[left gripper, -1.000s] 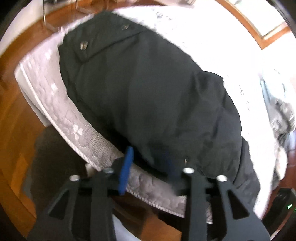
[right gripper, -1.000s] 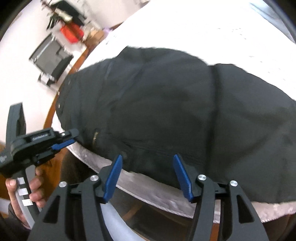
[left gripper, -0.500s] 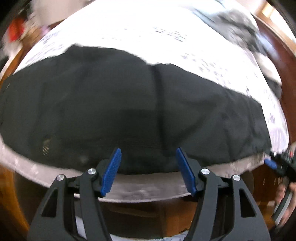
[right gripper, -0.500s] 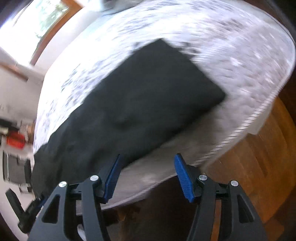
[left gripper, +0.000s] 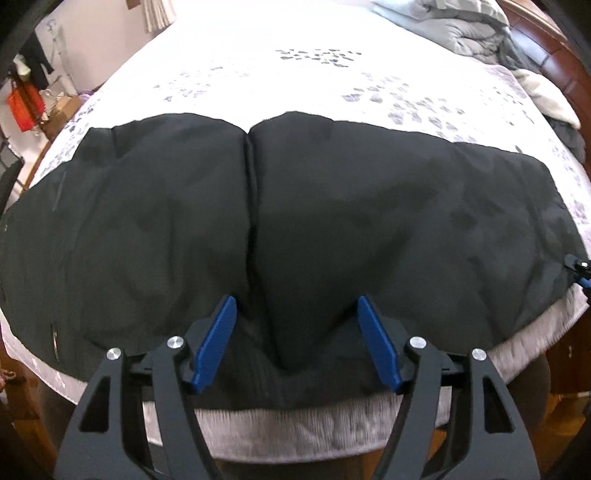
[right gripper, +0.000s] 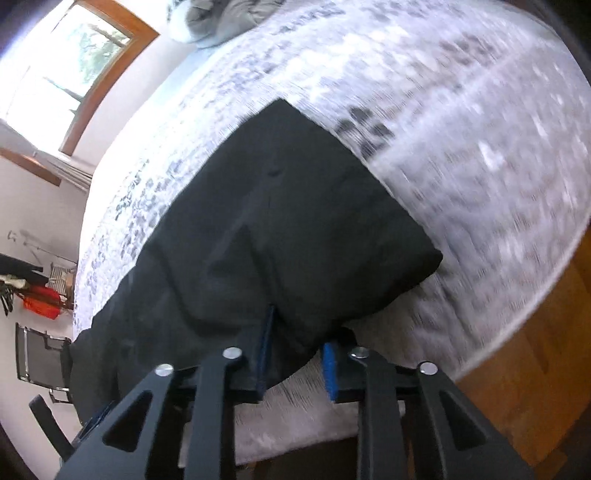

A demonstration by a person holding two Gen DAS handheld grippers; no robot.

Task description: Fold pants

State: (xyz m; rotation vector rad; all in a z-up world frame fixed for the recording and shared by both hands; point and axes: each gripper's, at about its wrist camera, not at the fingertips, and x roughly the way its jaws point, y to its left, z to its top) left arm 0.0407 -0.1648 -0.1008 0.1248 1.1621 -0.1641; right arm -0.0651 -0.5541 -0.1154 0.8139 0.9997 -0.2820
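Black pants [left gripper: 332, 206] sprawl mid-frame across the bed [left gripper: 295, 55]; right gripper [right gripper: 295, 354], jaws just closing, pinches the hem; left gripper [left gripper: 295, 347], jaws just widening, straddles cloth ungripped. Next: clamp, then fold over.

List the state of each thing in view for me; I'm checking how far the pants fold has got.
Black pants: spread flat across the bed's near edge, not yet folded over.
Left hand-held gripper: open, jaws just widened, straddling the pants' near edge.
Right hand-held gripper: just closed, pinching the pants' hem end.
Bed cover: laid smooth.
Grey blanket: bunched at the far end.
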